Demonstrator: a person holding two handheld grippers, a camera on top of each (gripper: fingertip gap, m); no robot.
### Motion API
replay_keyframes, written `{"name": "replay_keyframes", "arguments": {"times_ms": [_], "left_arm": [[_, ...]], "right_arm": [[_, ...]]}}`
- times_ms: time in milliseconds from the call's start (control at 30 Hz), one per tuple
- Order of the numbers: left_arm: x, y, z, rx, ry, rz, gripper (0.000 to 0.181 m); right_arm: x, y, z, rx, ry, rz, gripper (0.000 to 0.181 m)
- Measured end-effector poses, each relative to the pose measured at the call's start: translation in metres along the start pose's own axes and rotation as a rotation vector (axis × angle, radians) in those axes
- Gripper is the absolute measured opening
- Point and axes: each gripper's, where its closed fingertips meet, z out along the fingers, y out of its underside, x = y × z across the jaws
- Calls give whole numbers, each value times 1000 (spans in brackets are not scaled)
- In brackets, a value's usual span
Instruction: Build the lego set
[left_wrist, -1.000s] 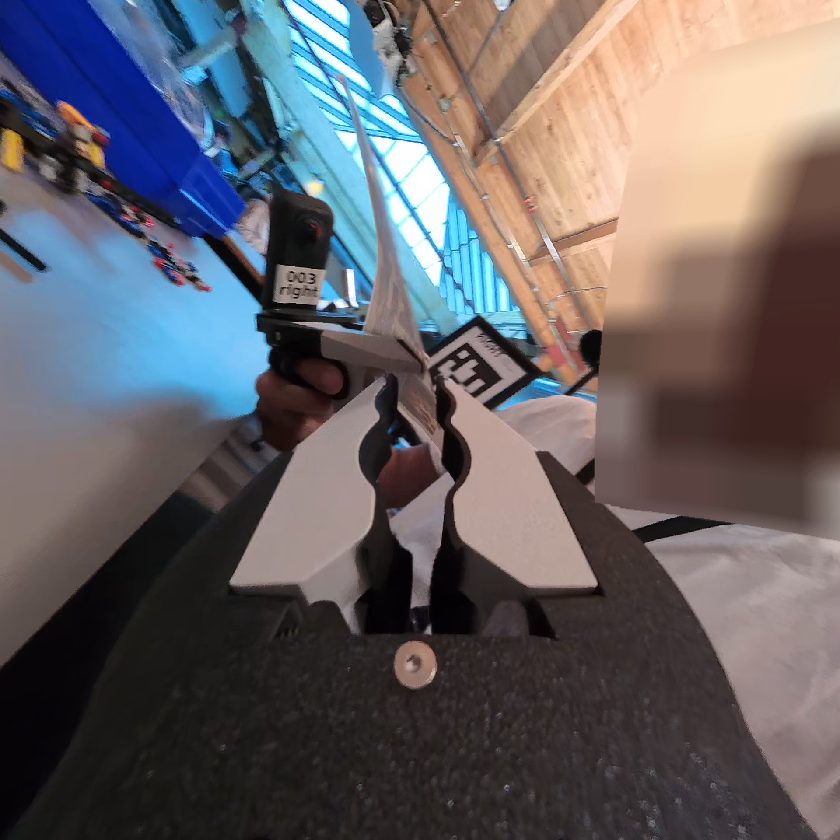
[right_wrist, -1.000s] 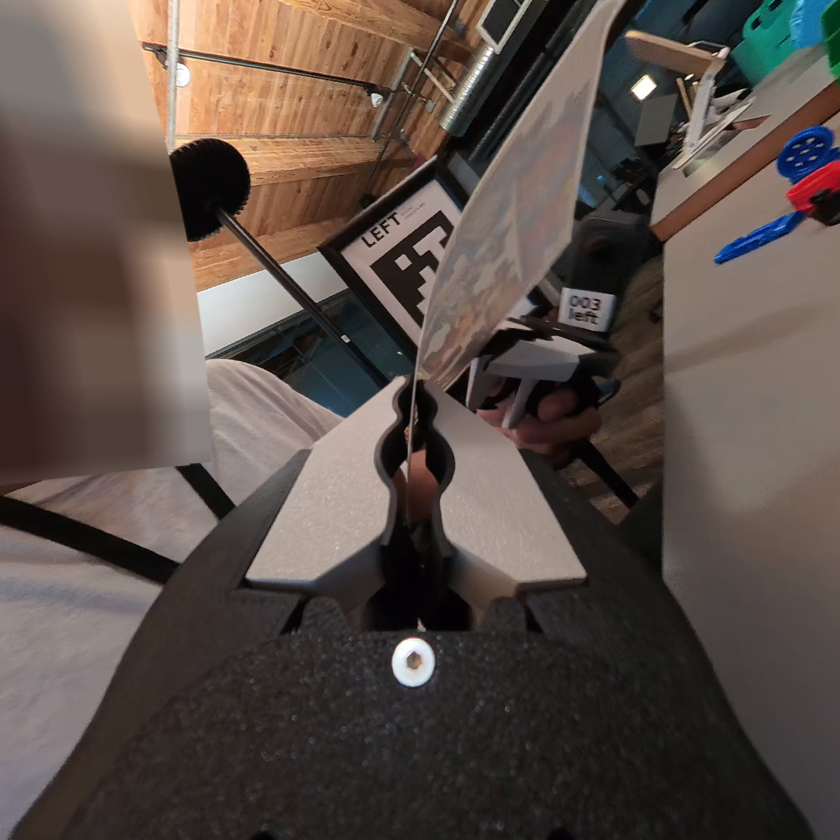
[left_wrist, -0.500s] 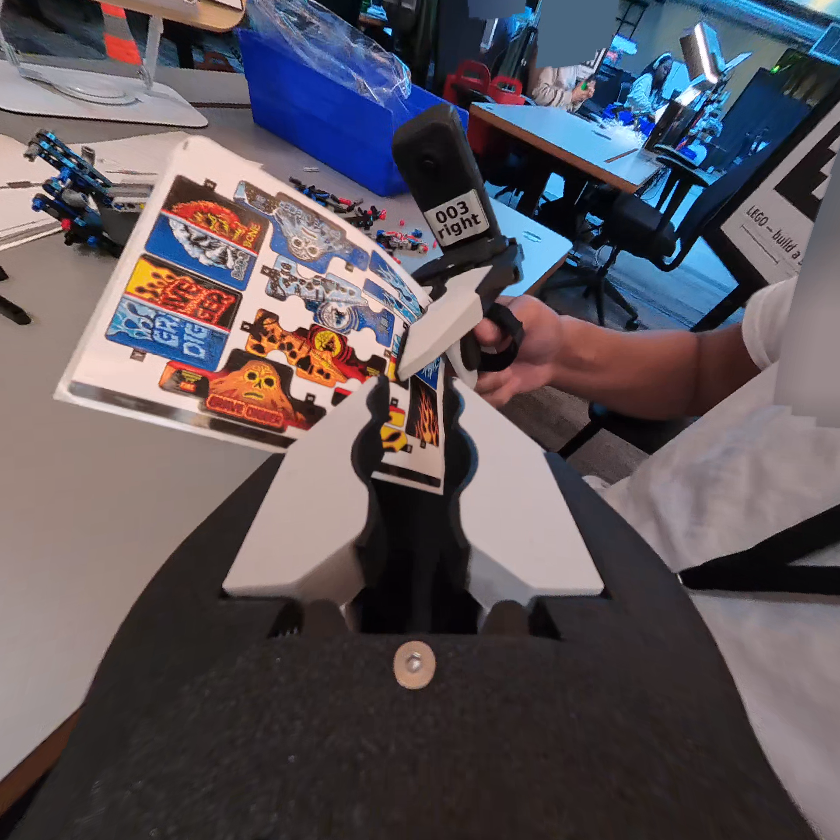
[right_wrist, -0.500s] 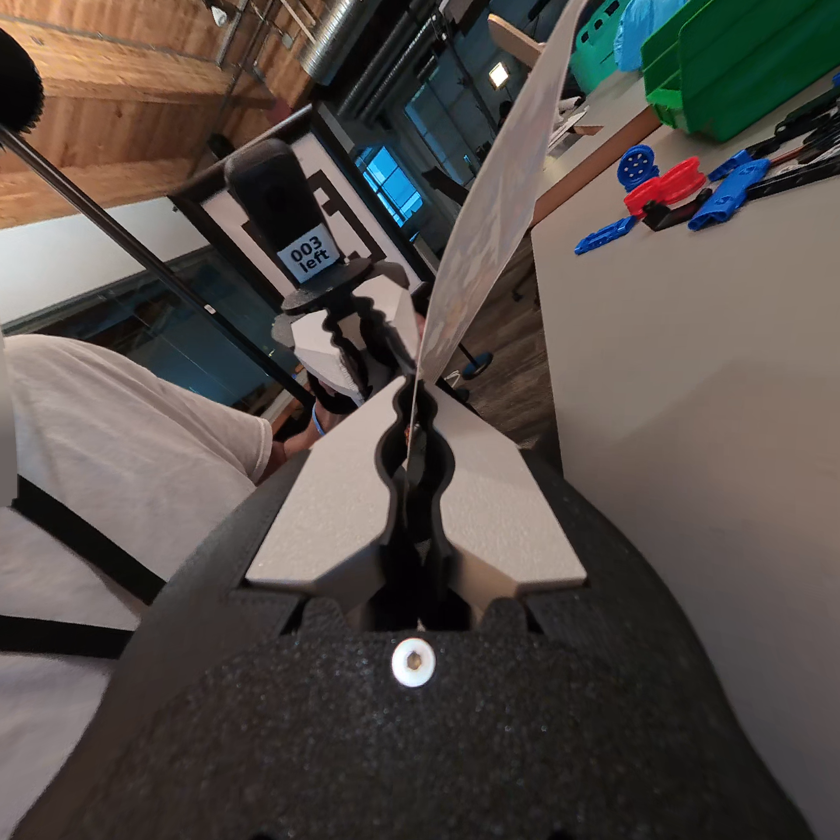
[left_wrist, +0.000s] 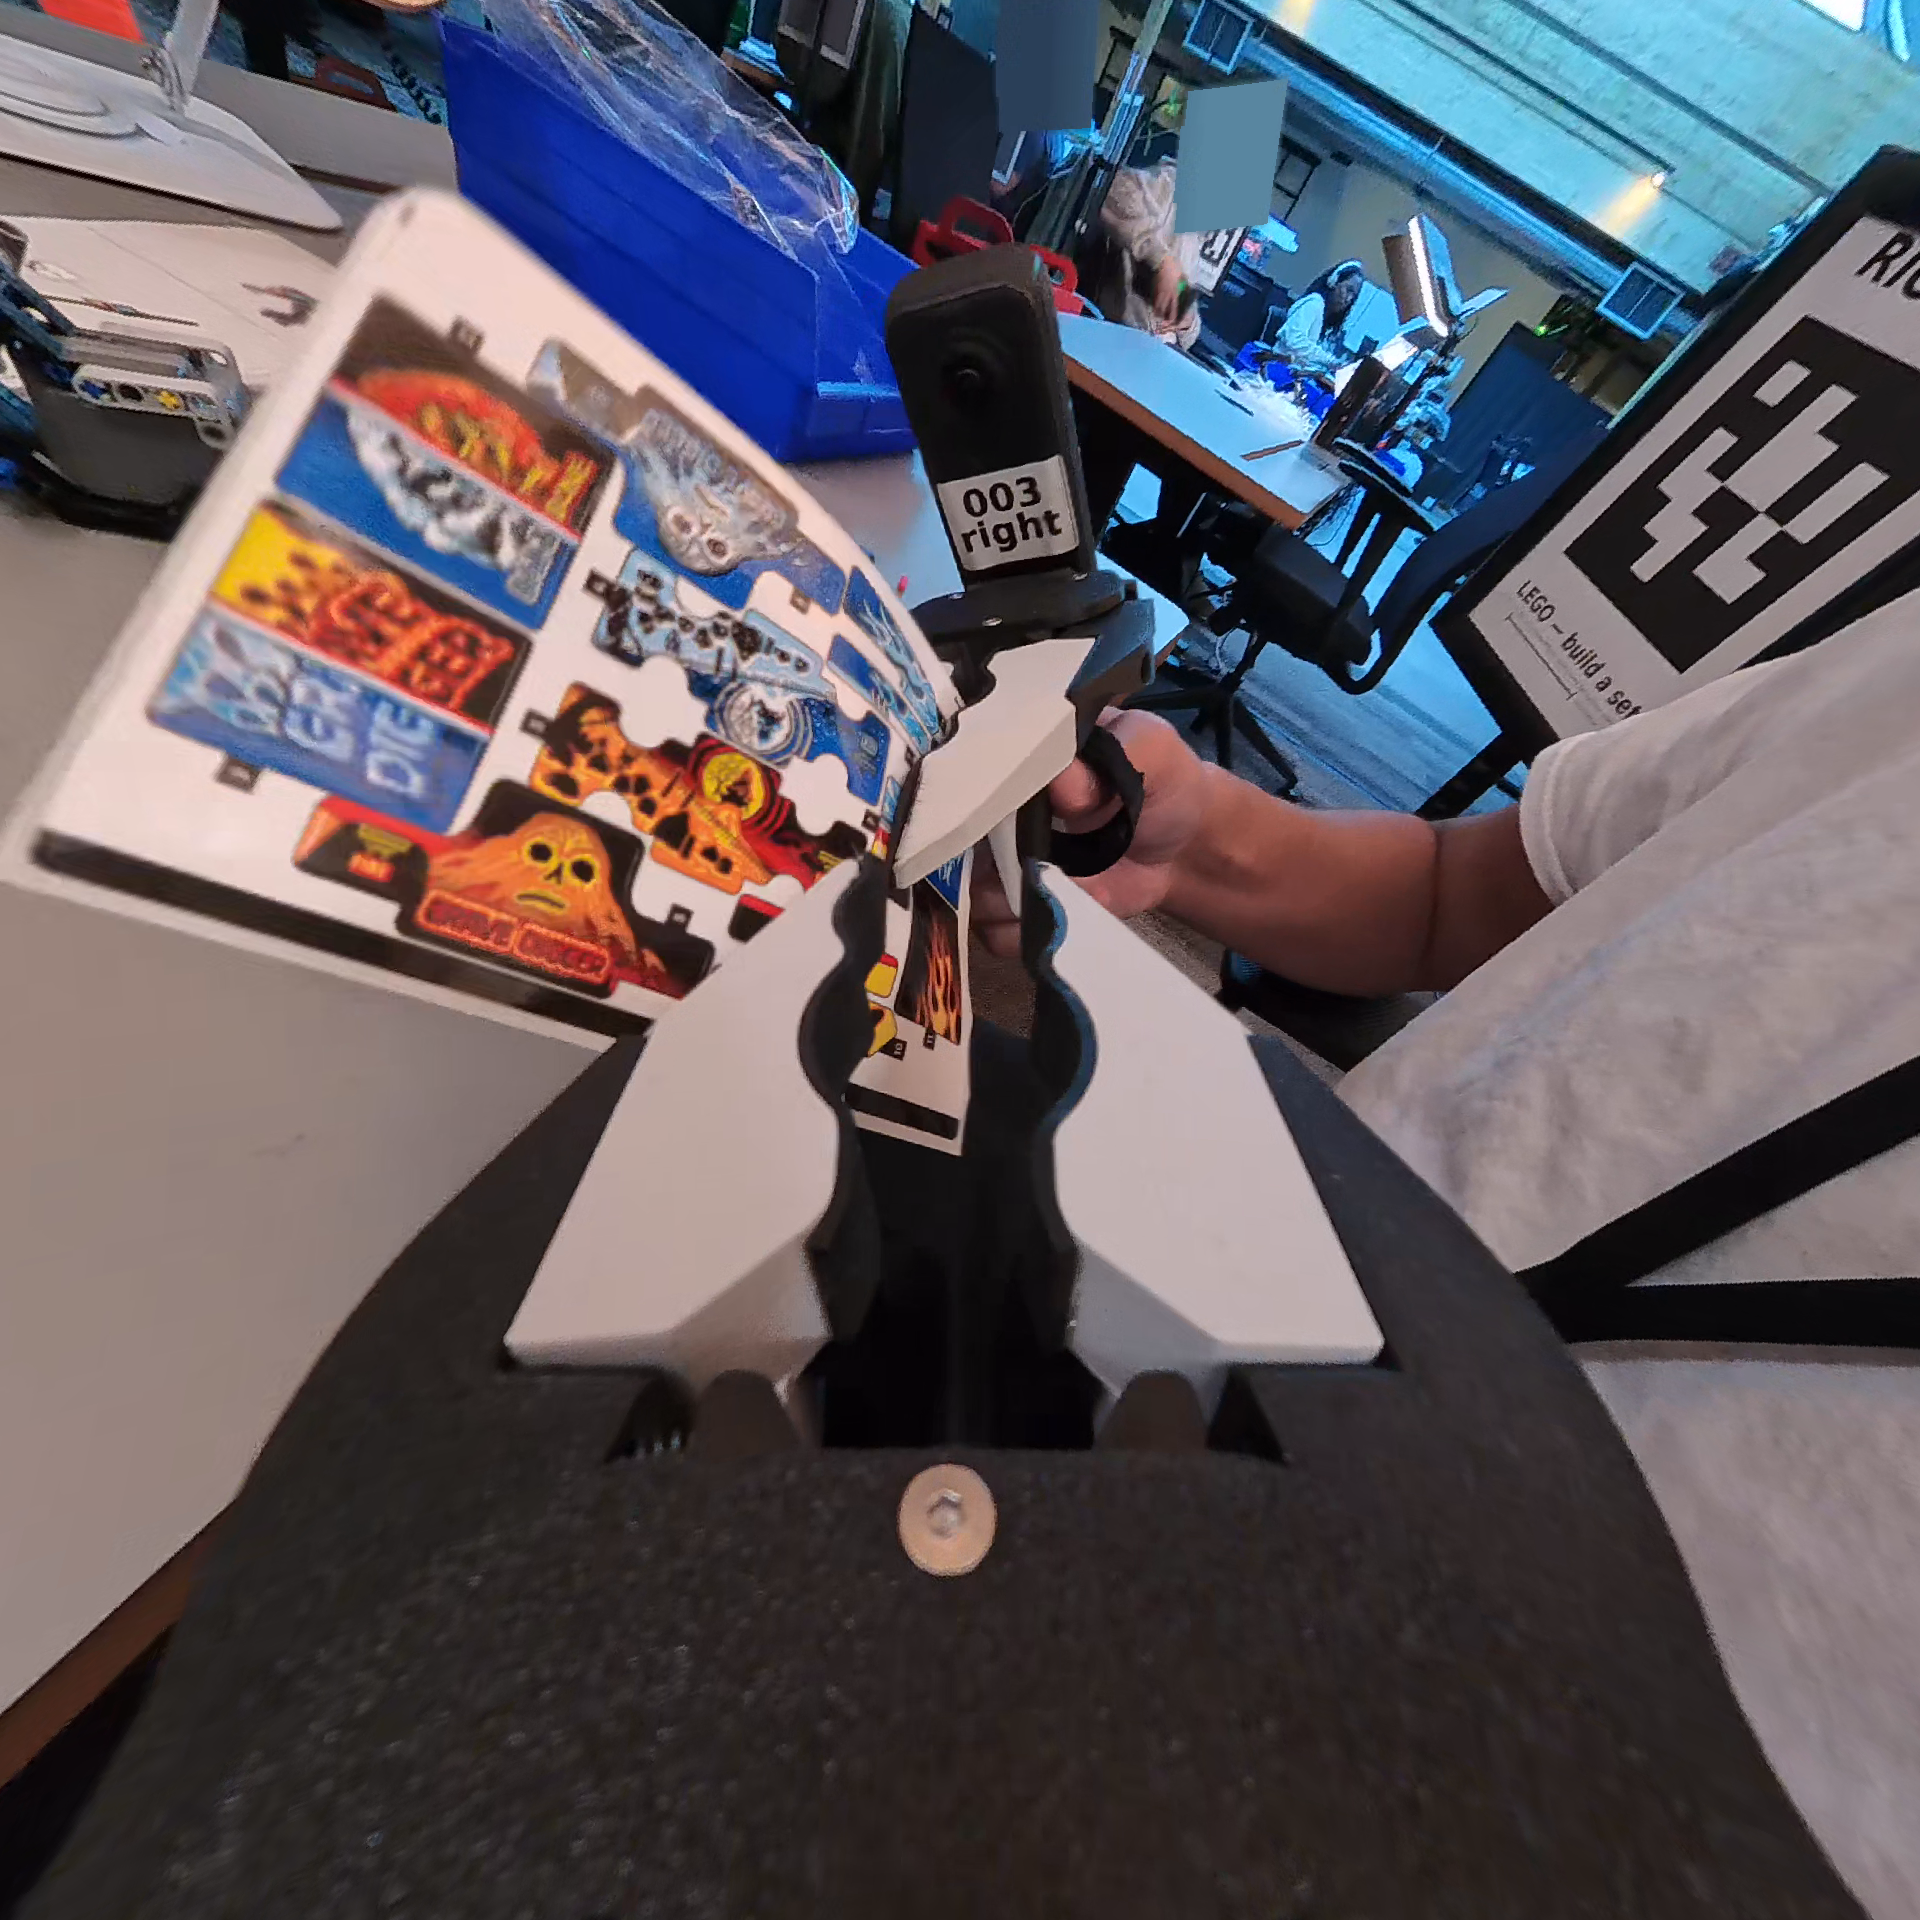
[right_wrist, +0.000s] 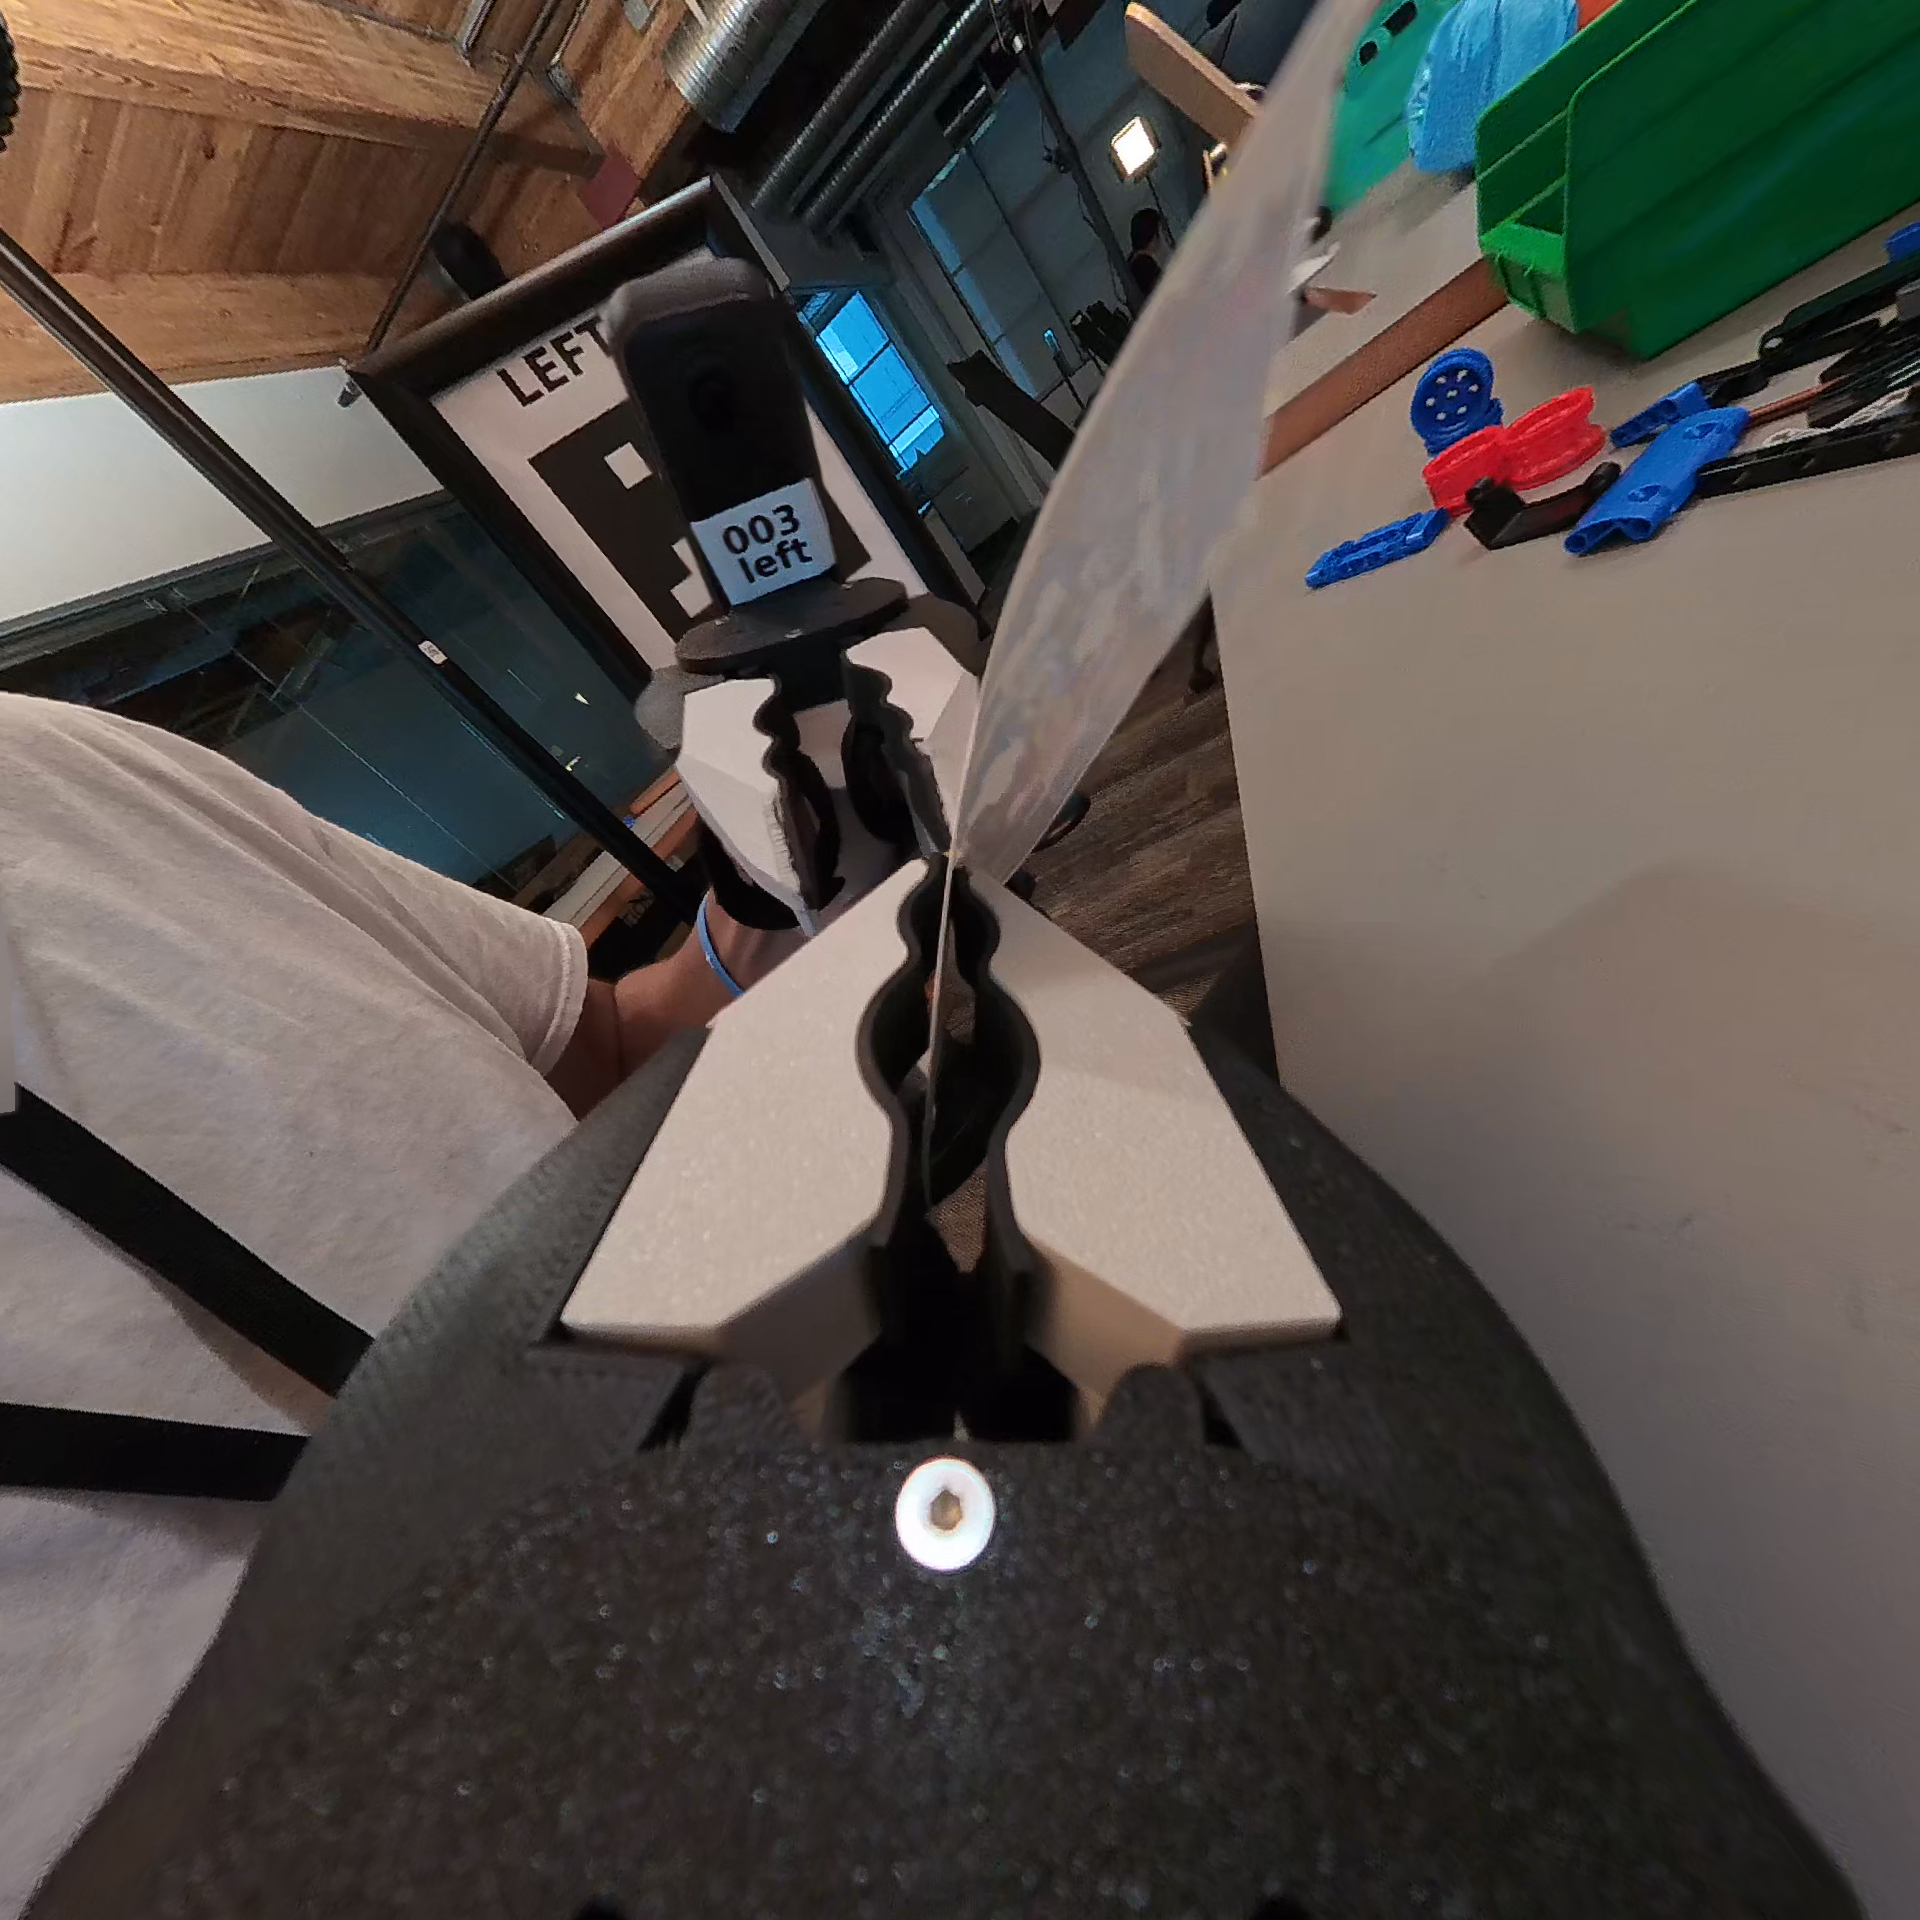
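A sticker sheet (left_wrist: 499, 644) with coloured printed decals hangs in the air over the grey table (left_wrist: 208, 1195). My right gripper (right_wrist: 945, 873) is shut on the sheet's corner, and there the sheet (right_wrist: 1132, 499) shows edge-on, rising up and to the right. The right gripper also shows in the left wrist view (left_wrist: 966, 790), held by a hand. My left gripper (left_wrist: 951, 894) is open and holds nothing. The sheet's lower corner shows through the gap between its fingers. The left gripper also shows in the right wrist view (right_wrist: 821, 831), close to the left of the right gripper's tips.
A blue bin (left_wrist: 665, 260) and a partly built grey and blue model (left_wrist: 114, 416) stand at the back of the table. A green bin (right_wrist: 1704, 197) and loose blue and red parts (right_wrist: 1507, 457) lie on the table to the right. A person's white shirt (right_wrist: 260, 987) is close by. The tips of both grippers are at nearly the same place.
The left wrist view has swung down from the ceiling to the table and now faces the sheet's printed side. The left jaws have opened wider. The right gripper has kept hold of the sheet.
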Motion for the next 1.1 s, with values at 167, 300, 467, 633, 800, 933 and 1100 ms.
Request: {"name": "replay_keyframes", "arguments": {"times_ms": [167,300,467,633,800,933,1100], "left_arm": [[-2,1,-3,7,10,-18,18],[-6,3,-4,3,-7,-14,7],[-8,3,-5,0,-19,-7,0],[-9,3,-5,-5,-29,0,0],[-11,4,-5,-15,-60,27,0],[-12,5,-4,-27,-76,46,0],[-10,6,-4,-31,-65,58,0]], "right_arm": [[-1,1,2,-8,8,-27,0],[-2,3,3,-14,6,-36,0],[-3,3,4,-15,4,-40,0],[-3,3,4,-15,0,-38,0],[-4,2,4,-11,-3,-37,0],[-4,3,4,-13,4,-48,0],[-3,2,4,-10,11,-53,2]]}}
